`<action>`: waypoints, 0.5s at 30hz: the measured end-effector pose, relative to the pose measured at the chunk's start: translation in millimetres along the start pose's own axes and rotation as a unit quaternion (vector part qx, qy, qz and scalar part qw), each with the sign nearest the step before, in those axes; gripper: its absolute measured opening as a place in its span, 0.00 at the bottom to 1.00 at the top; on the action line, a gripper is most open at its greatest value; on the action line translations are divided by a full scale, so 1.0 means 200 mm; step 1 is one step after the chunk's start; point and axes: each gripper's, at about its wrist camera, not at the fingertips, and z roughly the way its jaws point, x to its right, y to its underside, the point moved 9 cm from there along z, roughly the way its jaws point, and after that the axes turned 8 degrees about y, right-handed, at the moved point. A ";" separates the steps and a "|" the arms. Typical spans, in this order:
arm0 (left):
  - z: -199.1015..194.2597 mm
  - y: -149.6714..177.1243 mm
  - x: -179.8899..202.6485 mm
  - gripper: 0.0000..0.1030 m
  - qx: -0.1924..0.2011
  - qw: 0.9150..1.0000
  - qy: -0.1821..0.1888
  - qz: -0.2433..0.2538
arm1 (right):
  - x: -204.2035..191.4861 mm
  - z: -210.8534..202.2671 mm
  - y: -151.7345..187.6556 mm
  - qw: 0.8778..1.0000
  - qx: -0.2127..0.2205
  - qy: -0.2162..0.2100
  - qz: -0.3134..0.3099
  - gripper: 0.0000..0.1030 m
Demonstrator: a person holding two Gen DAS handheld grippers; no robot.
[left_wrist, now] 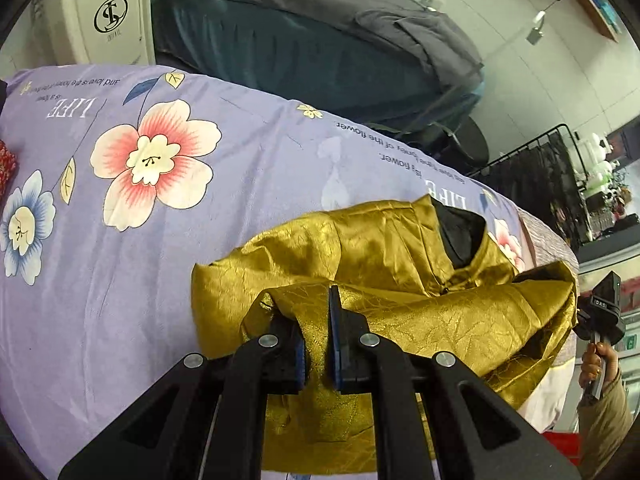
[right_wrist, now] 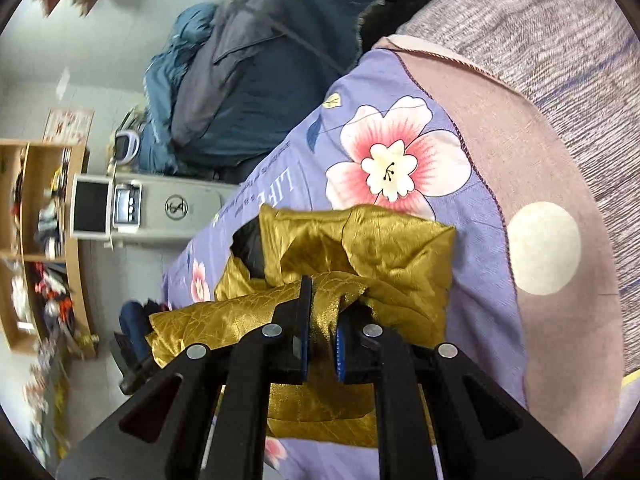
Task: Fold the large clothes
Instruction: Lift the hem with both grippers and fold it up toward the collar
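A shiny gold garment with a black lining lies bunched on a lilac flowered bedsheet. My left gripper is shut on a fold of the gold cloth, which passes between its blue pads. My right gripper is likewise shut on a fold of the same garment, lifted a little off the sheet. The right gripper and the hand holding it also show at the right edge of the left wrist view.
A dark teal and grey quilt is heaped beyond the bed. A white appliance stands at the far left. A black clothes rack stands at the right. Wooden shelves with clutter show in the right wrist view.
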 end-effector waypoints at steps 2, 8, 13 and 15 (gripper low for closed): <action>0.05 -0.02 -0.02 0.12 -0.005 1.000 -0.004 -0.008 | 0.03 0.03 -0.04 1.000 0.005 0.013 0.006 0.10; 0.11 -0.05 -0.16 0.15 -0.007 0.990 0.069 -0.120 | 0.11 0.12 -0.13 0.998 0.013 0.031 0.059 0.10; 0.02 -0.07 -0.28 0.21 0.016 0.961 0.166 -0.221 | 0.12 0.19 -0.18 0.996 0.017 0.031 0.078 0.10; -0.03 -0.08 -0.32 0.26 0.022 0.957 0.175 -0.232 | 0.12 0.21 -0.20 0.996 0.015 0.031 0.085 0.10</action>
